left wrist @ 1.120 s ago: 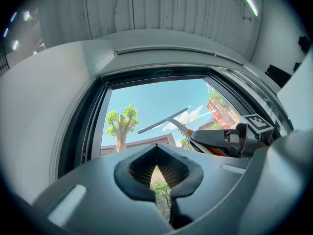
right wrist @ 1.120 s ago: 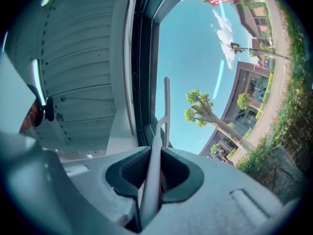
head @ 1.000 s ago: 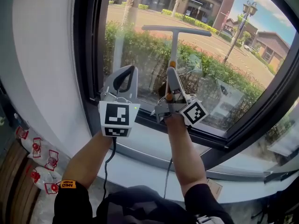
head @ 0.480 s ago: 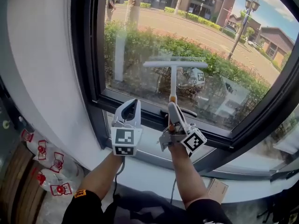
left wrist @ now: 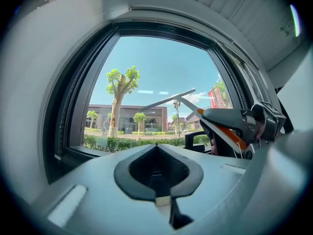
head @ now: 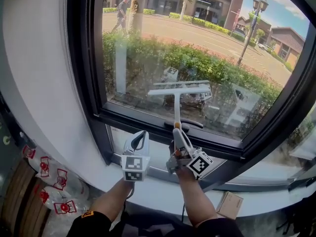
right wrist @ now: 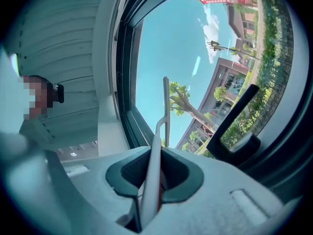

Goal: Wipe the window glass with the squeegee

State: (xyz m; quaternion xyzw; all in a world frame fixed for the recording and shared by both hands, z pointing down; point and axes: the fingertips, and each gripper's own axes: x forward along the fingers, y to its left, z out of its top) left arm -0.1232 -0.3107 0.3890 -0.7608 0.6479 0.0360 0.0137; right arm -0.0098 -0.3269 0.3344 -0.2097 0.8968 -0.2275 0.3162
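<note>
The white T-shaped squeegee (head: 178, 90) has its blade lying across the lower part of the window glass (head: 197, 43), level and just above the bottom frame. Its handle runs down into my right gripper (head: 176, 132), which is shut on it. In the right gripper view the pale handle (right wrist: 152, 175) sits between the dark pads, and the blade (right wrist: 166, 106) stands ahead against the sky. My left gripper (head: 141, 135) hangs just left of the right one, below the frame, shut and holding nothing. In the left gripper view its jaws (left wrist: 157, 153) are together, with the squeegee (left wrist: 166, 98) to the right.
A black window handle (head: 190, 124) lies on the bottom frame beside the squeegee handle. The white sill (head: 153, 154) runs under both grippers. A grey wall (head: 39, 83) stands at the left. White bags with red print (head: 54, 181) and a cardboard box (head: 229, 204) lie on the floor.
The right gripper has drawn the squeegee down the glass from the middle to near the bottom frame. The left gripper came down alongside it, still shut.
</note>
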